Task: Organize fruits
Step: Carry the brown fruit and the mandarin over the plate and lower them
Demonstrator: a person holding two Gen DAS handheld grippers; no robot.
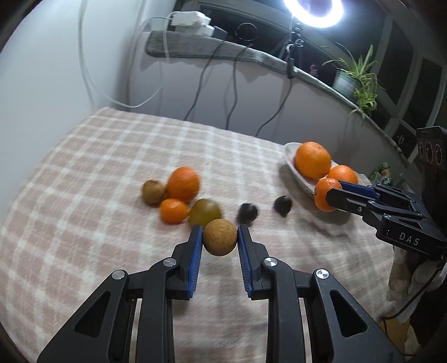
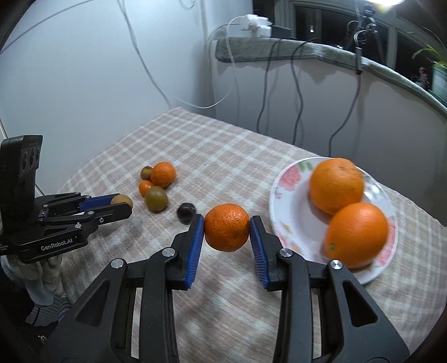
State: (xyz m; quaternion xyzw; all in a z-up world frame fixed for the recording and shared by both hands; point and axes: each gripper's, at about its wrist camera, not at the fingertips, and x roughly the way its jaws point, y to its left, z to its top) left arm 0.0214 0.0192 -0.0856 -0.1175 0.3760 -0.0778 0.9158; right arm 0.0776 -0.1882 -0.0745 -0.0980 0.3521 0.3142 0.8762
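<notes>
My left gripper (image 1: pixel 220 237) is shut on a small round brown fruit (image 1: pixel 220 237), held above the checked cloth; it shows in the right wrist view (image 2: pixel 122 201) too. My right gripper (image 2: pixel 226 227) is shut on a tangerine (image 2: pixel 226 227), just left of the floral plate (image 2: pixel 290 223); it also shows in the left wrist view (image 1: pixel 325 194). The plate holds two oranges (image 2: pixel 336 184) (image 2: pixel 356 234). On the cloth lie an orange (image 1: pixel 183 184), a tangerine (image 1: pixel 173 210), two kiwis (image 1: pixel 152 191) (image 1: pixel 205 213) and two dark small fruits (image 1: pixel 247 212) (image 1: pixel 282 205).
The table is covered by a pink checked cloth (image 1: pixel 111 167). Behind it a wall with hanging cables (image 1: pixel 232 92) and a ledge with a potted plant (image 1: pixel 354 81) and a ring light (image 1: pixel 313 11). The table's right edge drops off near the plate.
</notes>
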